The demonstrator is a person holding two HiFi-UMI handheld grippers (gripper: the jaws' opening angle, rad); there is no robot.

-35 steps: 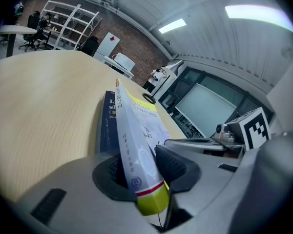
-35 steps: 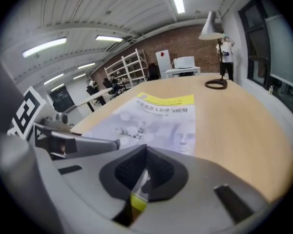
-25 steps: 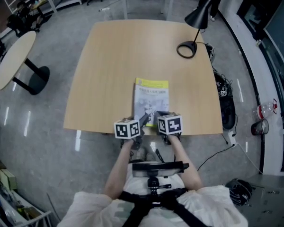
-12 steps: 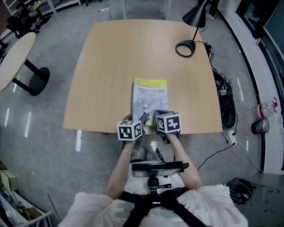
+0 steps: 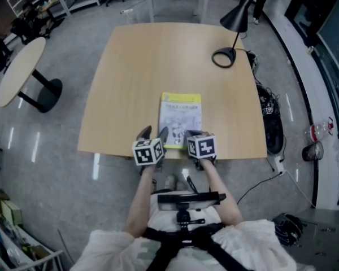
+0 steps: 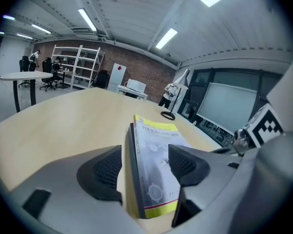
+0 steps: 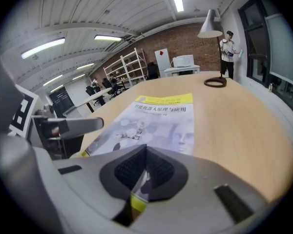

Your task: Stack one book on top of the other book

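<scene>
Yellow-and-grey paperback book [image 5: 181,117] lies flat on the tan wooden table [image 5: 135,66], close to the near edge and roughly mid-width, with its spine to the left and its long side running away from the person. Cover has a yellow band with the title at the far end, a grey-white illustrated field below it, and a thin yellow strip at the near end. Left gripper [image 5: 153,133]: jaws opening, straddling the book's near-left corner, with the pads [image 6: 105,172] off it and a gap on both sides. Right gripper [image 5: 190,134]: clenched, jaws together on a thin yellow-white sliver at the book's near edge. Black desk lamp [image 5: 233,27] stands at the table's far right corner, well apart from the book. Hard to read: only one cover shows, and I can't tell whether a second book sits under it, since the left gripper view gives a dark spine side with no clear seam. Can't tell whether the right jaws pinch the cover alone or more. In the head view the marker cubes hide the book's near edge. Title print too small to read.
</scene>
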